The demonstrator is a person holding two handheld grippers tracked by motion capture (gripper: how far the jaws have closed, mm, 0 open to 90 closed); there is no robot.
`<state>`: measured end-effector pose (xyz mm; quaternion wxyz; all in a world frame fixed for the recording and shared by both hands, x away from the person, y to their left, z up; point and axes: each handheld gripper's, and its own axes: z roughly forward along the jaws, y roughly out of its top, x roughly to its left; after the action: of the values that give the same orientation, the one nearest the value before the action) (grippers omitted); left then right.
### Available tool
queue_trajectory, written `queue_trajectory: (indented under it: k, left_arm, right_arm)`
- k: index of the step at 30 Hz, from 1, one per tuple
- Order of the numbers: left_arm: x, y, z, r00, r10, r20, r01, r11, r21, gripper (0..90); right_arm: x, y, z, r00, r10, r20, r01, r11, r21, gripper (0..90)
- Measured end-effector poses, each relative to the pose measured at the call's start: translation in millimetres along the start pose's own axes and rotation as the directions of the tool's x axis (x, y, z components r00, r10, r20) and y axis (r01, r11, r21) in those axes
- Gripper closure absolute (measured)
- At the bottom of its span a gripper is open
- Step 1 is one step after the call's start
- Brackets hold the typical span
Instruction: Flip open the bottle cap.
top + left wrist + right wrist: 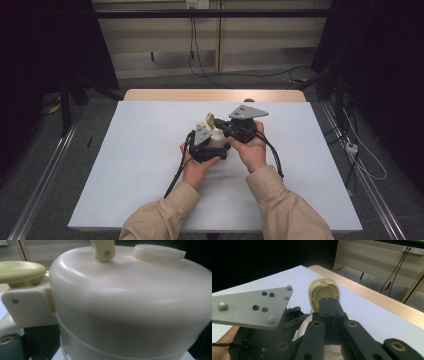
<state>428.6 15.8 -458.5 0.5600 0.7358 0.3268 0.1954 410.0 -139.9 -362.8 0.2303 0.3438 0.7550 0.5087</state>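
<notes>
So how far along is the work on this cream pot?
Done: the yellow flap stands raised above the cream pot. In hand: the left gripper sits against the pot; the right gripper has fingers shut at the flap's edge. Left: letting go, since both hands are on it.

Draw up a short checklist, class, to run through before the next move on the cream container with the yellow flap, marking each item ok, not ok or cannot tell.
1. Right gripper shut at the yellow flap: ok, its jaws meet with no gap just in front of the flap.
2. Flap truly pinched between the jaws: cannot tell; the jaws hide the contact.
3. Left gripper steadying the cream container: cannot tell; it sits close against the container in the high view, but its jaws are not seen.
4. Container on the white mat, away from the edges: ok.
5. Round cap on the container top in place: ok.
6. Mat around the container free of clutter: ok.
</notes>
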Motion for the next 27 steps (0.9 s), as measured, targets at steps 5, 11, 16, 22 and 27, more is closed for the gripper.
queue_trajectory:
  k: [5, 11, 16, 22, 27]
  left_arm:
    - [0.1, -0.1, 0.0, 1.0000, 0.001, 0.001, -0.001, 1.0000, 0.000, 5.1]
    - [0.2, -0.1, -0.1, 1.0000, 0.002, 0.001, -0.002, 1.0000, 0.000, 5.1]
    - [0.5, -0.1, -0.2, 1.0000, 0.002, 0.003, -0.002, 1.0000, 0.001, 5.0]
    - [0.7, -0.3, -0.1, 1.0000, 0.002, 0.004, -0.002, 1.0000, 0.000, 4.8]
    - [0.5, -0.4, -0.1, 1.0000, 0.002, 0.003, -0.002, 1.0000, 0.000, 4.6]
  right_arm:
    - [-0.1, 0.2, 0.7, 1.0000, 0.001, 0.000, -0.001, 1.000, 0.003, 90.0]
    - [0.9, 0.9, 2.8, 1.0000, -0.001, -0.006, 0.001, 1.000, 0.004, 90.0]
    - [0.4, 0.5, 2.6, 1.0000, 0.000, -0.006, 0.000, 1.000, 0.006, 90.0]
    - [-1.1, -0.1, 1.3, 1.0000, 0.002, -0.009, -0.002, 1.000, 0.010, 88.6]
    - [-2.1, -2.3, -0.3, 1.0000, 0.005, -0.003, -0.005, 1.000, 0.009, 81.4]
